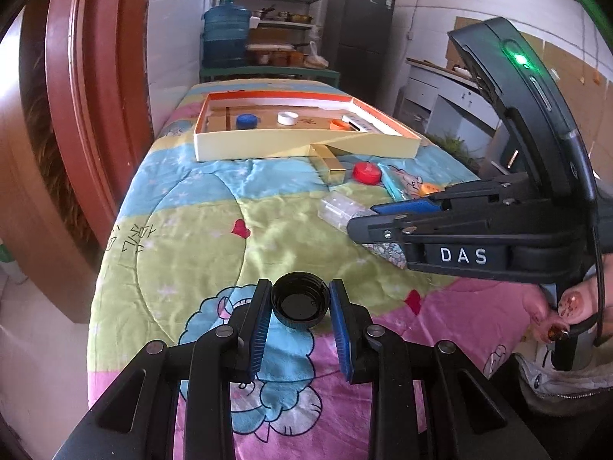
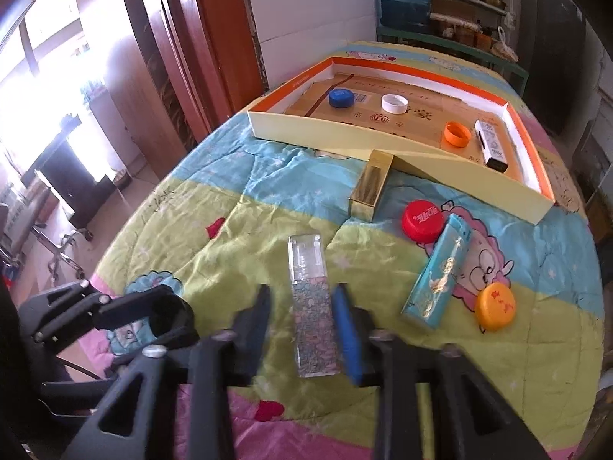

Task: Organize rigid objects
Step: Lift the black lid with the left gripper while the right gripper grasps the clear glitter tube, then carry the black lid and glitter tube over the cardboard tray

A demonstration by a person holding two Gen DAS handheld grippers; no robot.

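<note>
Gripping black cap (image 1: 300,304) in left tongs (image 1: 300,308), right tongs (image 2: 302,329) marked "DAS" clamping clear box (image 2: 312,306)

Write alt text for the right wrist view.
The right tool is shut on a clear glitter-filled box lying on a cartoon-print quilt. Beyond it lie a gold box, a red cap, a teal box and a yellow cap, in front of a shallow tray holding three caps and a white box.

Quilt-covered table (image 2: 199,207): shallow tray (image 2: 383,145), gold box (image 2: 373,188), red cap (image 2: 421,219), yellow cap (image 2: 495,308), blue pkt (image 2: 438,280).
</note>
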